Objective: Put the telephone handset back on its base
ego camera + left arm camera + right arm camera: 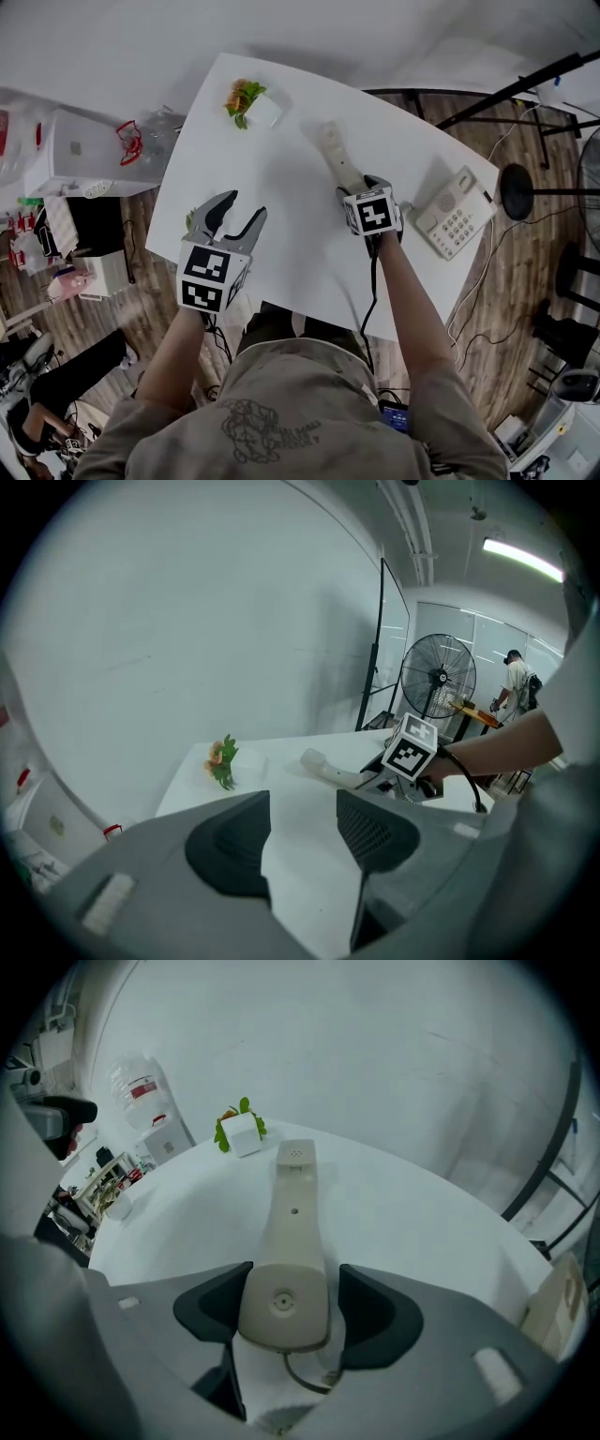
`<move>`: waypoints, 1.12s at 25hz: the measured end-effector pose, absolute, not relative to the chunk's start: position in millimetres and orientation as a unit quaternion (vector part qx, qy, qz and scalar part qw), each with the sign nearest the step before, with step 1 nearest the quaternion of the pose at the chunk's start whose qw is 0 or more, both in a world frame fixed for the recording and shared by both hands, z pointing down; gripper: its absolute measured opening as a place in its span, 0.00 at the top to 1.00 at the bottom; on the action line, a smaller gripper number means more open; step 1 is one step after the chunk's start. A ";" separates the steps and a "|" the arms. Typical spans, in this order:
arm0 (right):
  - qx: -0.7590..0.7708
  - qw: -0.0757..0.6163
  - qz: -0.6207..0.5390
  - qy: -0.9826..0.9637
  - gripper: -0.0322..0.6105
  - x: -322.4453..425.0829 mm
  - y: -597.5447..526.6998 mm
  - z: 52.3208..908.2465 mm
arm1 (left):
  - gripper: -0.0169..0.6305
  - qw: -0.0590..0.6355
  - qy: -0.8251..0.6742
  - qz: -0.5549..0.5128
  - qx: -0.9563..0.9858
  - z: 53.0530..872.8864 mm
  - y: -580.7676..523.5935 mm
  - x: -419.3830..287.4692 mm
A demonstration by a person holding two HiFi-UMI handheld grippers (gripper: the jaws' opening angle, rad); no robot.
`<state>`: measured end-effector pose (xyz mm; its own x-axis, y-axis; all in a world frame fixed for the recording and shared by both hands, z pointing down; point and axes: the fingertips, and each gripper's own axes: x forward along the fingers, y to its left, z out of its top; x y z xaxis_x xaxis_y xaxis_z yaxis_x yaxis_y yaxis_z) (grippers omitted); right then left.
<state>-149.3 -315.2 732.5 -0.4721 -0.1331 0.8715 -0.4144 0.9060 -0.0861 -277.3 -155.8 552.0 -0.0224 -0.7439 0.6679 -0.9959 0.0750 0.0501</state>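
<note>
A beige telephone handset (pixel 333 150) lies lengthwise on the white table (pixel 281 187), left of its base. My right gripper (pixel 361 185) is at the handset's near end. In the right gripper view the handset (pixel 292 1213) runs away from the right gripper (pixel 286 1302), whose pads are shut on its rounded end, and a thin cord (pixel 300 1372) trails below. The keypad base (pixel 455 214) sits near the table's right edge, to the right of that gripper; a slice of the base (pixel 553 1307) shows there too. My left gripper (pixel 242 208) hovers open and empty over the table's front left. In its own view the left gripper (pixel 302 832) faces the handset (pixel 323 764).
A small plant in a white pot (pixel 246 98) stands at the table's far left corner. Off the left edge is a water dispenser (pixel 75 155). Black stands (pixel 516 192) and cables are to the right. A floor fan (pixel 437 677) and a person (pixel 516 682) are in the background.
</note>
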 end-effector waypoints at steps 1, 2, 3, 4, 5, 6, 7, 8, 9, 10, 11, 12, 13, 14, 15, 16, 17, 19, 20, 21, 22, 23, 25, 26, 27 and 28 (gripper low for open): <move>0.164 0.490 0.143 -0.845 0.47 -148.4 -316.3 732.5 | 0.63 0.279 -0.679 0.225 0.641 551.9 -155.8 -277.1; 0.164 0.491 0.142 -0.844 0.48 -147.4 -316.4 732.7 | 0.63 0.278 -0.679 0.225 0.641 551.7 -155.7 -276.8; 0.161 0.493 0.142 -0.843 0.51 -146.7 -315.6 732.9 | 0.63 0.278 -0.679 0.225 0.641 551.4 -155.3 -276.4; 0.157 0.494 0.145 -0.843 0.53 -146.3 -314.3 733.0 | 0.63 0.277 -0.679 0.225 0.641 551.0 -154.7 -276.1; 0.151 0.494 0.152 -0.843 0.53 -146.1 -312.8 732.4 | 0.63 0.277 -0.678 0.226 0.642 550.7 -154.1 -275.9; 0.146 0.493 0.163 -0.842 0.53 -145.9 -311.6 730.6 | 0.63 0.277 -0.678 0.225 0.643 550.2 -153.6 -275.8; 0.144 0.490 0.178 -0.841 0.53 -145.7 -311.0 727.6 | 0.63 0.278 -0.677 0.224 0.643 549.7 -153.2 -275.6; 0.147 0.485 0.194 -0.840 0.53 -145.8 -311.0 724.0 | 0.63 0.279 -0.677 0.222 0.644 549.1 -152.9 -275.3; 0.151 0.477 0.211 -0.840 0.53 -146.0 -310.9 720.5 | 0.63 0.280 -0.676 0.220 0.645 548.4 -152.5 -275.0; 0.156 0.465 0.231 -0.840 0.53 -146.3 -310.3 717.0 | 0.63 0.281 -0.676 0.219 0.645 547.7 -152.0 -274.7; 0.160 0.449 0.260 -0.840 0.53 -146.6 -309.1 713.4 | 0.63 0.281 -0.676 0.218 0.646 546.8 -151.6 -274.4; 0.163 0.430 0.293 -0.838 0.53 -146.6 -307.5 709.5 | 0.63 0.280 -0.676 0.217 0.647 545.5 -151.5 -273.9; 0.165 0.410 0.326 -0.836 0.53 -146.0 -306.2 705.3 | 0.63 0.278 -0.675 0.216 0.648 543.8 -151.8 -273.1; 0.166 0.393 0.353 -0.833 0.53 -144.7 -305.5 700.9 | 0.63 0.277 -0.675 0.213 0.650 541.5 -152.2 -272.0; 0.168 0.379 0.371 -0.831 0.53 -142.9 -305.3 696.1 | 0.63 0.277 -0.674 0.210 0.652 538.8 -152.6 -270.5; 0.171 0.366 0.384 -0.830 0.53 -140.7 -305.1 690.8 | 0.63 0.276 -0.672 0.206 0.655 535.8 -152.6 -269.0; 0.172 0.354 0.396 -0.830 0.53 -138.5 -304.6 684.6 | 0.63 0.276 -0.672 0.203 0.657 532.7 -152.2 -267.4; 0.171 0.325 0.421 -0.829 0.53 -134.6 -301.8 668.7 | 0.63 0.272 -0.670 0.199 0.662 526.4 -150.6 -264.9; 0.168 0.310 0.433 -0.830 0.53 -132.9 -299.5 658.6 | 0.63 0.270 -0.669 0.198 0.664 523.2 -149.6 -264.0; 0.164 0.295 0.441 -0.831 0.53 -131.2 -296.9 647.2 | 0.63 0.268 -0.668 0.196 0.666 519.9 -148.7 -263.2; 0.160 0.283 0.445 -0.835 0.53 -129.2 -294.1 634.7 | 0.63 0.267 -0.668 0.193 0.668 516.3 -147.6 -262.5; 0.156 0.271 0.445 -0.839 0.53 -126.8 -291.6 621.3 | 0.63 0.266 -0.668 0.188 0.669 512.5 -146.7 -261.7; 0.152 0.250 0.440 -0.849 0.53 -121.2 -288.2 593.1 | 0.63 0.262 -0.668 0.179 0.674 503.3 -146.0 -260.0; 0.151 0.237 0.438 -0.854 0.53 -118.4 -287.0 578.6 | 0.63 0.259 -0.668 0.175 0.676 498.0 -146.1 -259.0; 0.150 0.225 0.436 -0.858 0.53 -115.5 -285.8 564.2 | 0.63 0.254 -0.667 0.172 0.678 492.4 -146.4 -257.9; 0.149 0.213 0.433 -0.863 0.53 -112.2 -284.6 550.2 | 0.63 0.249 -0.667 0.169 0.681 486.8 -146.9 -256.4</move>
